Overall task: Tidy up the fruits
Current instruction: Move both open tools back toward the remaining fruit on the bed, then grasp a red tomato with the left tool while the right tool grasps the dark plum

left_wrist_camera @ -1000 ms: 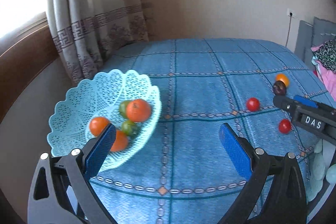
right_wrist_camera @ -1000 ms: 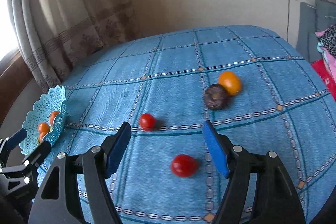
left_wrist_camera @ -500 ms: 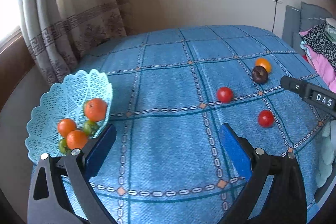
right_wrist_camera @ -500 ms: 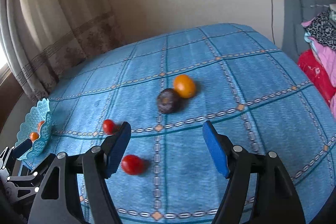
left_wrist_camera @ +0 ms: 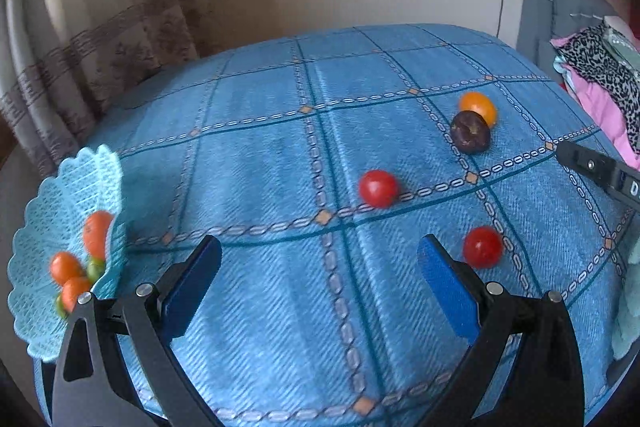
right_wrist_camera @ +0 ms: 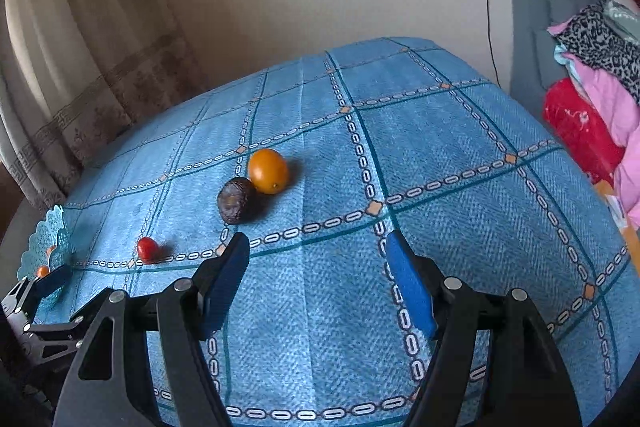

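A blue patterned tablecloth [left_wrist_camera: 260, 163] fills both views. At its near left edge a pale lattice basket [left_wrist_camera: 36, 291] already holds orange and green fruit. Both views have swung right over the last second, sliding the basket toward the frame edge. The left gripper [left_wrist_camera: 320, 267] and right gripper [right_wrist_camera: 318, 279] are both spread wide and empty. Four fruits remain loose: an orange [right_wrist_camera: 267, 171] touching a dark fruit [right_wrist_camera: 235, 201], and two red tomatoes [left_wrist_camera: 378, 188], now nearer the left gripper, likely next.
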Available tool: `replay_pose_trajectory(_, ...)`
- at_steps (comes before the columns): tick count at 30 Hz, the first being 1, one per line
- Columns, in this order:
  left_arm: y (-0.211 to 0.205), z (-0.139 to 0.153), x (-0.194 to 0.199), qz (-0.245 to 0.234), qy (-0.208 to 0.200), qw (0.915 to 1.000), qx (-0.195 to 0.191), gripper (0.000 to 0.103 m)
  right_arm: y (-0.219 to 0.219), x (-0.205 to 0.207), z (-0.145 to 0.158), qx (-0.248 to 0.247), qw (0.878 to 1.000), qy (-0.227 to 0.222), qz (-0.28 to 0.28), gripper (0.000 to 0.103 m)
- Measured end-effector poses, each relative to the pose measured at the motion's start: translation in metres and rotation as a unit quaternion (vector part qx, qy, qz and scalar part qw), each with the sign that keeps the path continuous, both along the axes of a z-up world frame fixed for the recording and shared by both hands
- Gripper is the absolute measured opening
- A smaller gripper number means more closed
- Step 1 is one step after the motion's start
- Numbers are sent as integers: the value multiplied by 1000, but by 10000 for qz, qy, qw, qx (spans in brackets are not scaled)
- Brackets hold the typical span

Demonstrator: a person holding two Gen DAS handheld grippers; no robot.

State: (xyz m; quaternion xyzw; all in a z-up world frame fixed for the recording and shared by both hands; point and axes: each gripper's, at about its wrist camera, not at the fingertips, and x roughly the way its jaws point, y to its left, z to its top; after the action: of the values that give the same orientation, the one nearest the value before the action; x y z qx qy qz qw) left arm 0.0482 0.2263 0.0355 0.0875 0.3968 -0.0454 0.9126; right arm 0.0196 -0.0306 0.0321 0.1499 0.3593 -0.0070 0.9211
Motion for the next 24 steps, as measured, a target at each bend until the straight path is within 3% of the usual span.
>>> replay_pose_trajectory(8,-13,-10,30,-116,190,9997,-116,98,5,0,-5,65,9998,28,162,70)
replay_pose_trajectory(13,-20,-16,45,-327,322,9985,-311,88,7,-2,-7,90,9998,58,191,71)
replay_pose_trajectory(16,-26,-20,51,-464,359,9974,-416,74,8,-1,-9,98,9997,97,209,70)
replay_pose_trajectory(18,-27,-23,56,-529,432,9964,-500,57,9,-1,-10,97,9996,115,223,71)
replay_pose_trajectory(24,-22,-26,58,-546,442,9940,-839,30,15,1,-14,55,9993,141,342,71)
